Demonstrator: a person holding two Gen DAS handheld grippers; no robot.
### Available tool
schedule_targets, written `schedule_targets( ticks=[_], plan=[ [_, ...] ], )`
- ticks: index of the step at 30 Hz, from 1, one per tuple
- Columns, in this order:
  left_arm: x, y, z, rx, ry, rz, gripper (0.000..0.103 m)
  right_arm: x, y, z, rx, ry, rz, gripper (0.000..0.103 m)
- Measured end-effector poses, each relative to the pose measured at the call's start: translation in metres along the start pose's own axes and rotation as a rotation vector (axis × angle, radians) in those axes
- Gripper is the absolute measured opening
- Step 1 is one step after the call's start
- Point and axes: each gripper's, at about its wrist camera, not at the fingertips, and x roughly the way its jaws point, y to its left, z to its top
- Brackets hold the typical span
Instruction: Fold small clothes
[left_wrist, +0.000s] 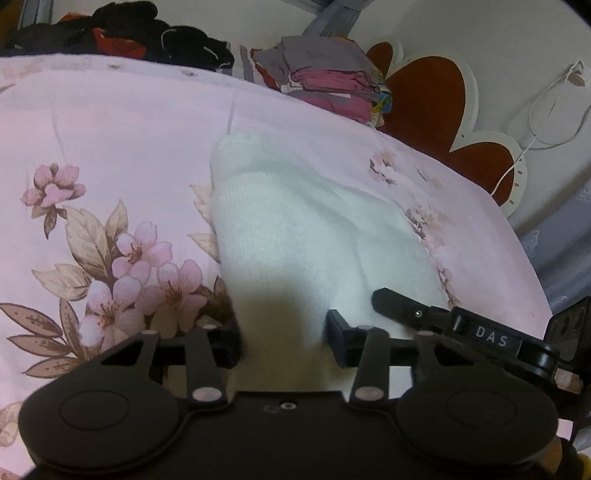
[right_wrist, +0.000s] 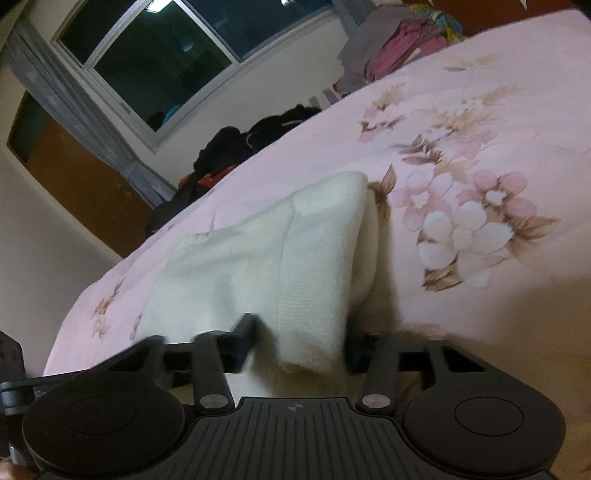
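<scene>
A small white knitted garment (left_wrist: 295, 229) lies on a pink flowered bedspread (left_wrist: 110, 129), bunched into soft folds. My left gripper (left_wrist: 284, 343) sits at its near edge, and the white fabric fills the gap between both fingers. One finger (left_wrist: 399, 306) of the right gripper reaches onto the same near edge just to the right. In the right wrist view the garment (right_wrist: 277, 251) hangs as a thick fold. My right gripper (right_wrist: 299, 347) has that fold pinched between its jaws.
A stack of folded grey and pink clothes (left_wrist: 328, 74) sits at the bed's far side, next to a pile of dark clothes (left_wrist: 129, 33). A red heart-shaped headboard (left_wrist: 424, 92) and a white cable (left_wrist: 546, 110) are to the right. A window (right_wrist: 166, 55) is beyond the bed.
</scene>
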Motion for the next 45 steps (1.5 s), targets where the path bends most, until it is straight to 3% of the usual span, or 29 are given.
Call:
schedule_targets(
  ticks=[4, 10, 20, 28, 34, 40, 45],
  plan=[
    [-0.009, -0.007, 0.002, 0.031, -0.025, 0.002, 0.033, -0.008, 0.005, 0.0, 0.007, -0.018, 0.006, 0.034],
    [-0.034, -0.009, 0.006, 0.047, -0.059, -0.01, 0.031, -0.018, 0.023, 0.004, 0.005, -0.037, 0.044, 0.033],
    [-0.098, 0.024, 0.011, 0.063, -0.112, 0.005, 0.03, -0.015, 0.097, -0.012, -0.008, -0.044, 0.112, 0.033],
    [-0.171, 0.112, 0.01, 0.061, -0.141, 0.003, 0.03, 0.012, 0.192, -0.06, -0.022, -0.047, 0.136, 0.033],
    [-0.214, 0.193, 0.014, 0.045, -0.139, 0.034, 0.03, 0.06, 0.268, -0.105, -0.022, -0.029, 0.149, 0.033],
    [-0.235, 0.26, 0.016, 0.013, -0.141, 0.1, 0.03, 0.116, 0.317, -0.137, -0.029, 0.028, 0.176, 0.033],
    [-0.229, 0.303, 0.008, -0.023, -0.129, 0.148, 0.03, 0.152, 0.33, -0.156, -0.06, 0.075, 0.157, 0.034]
  ],
)
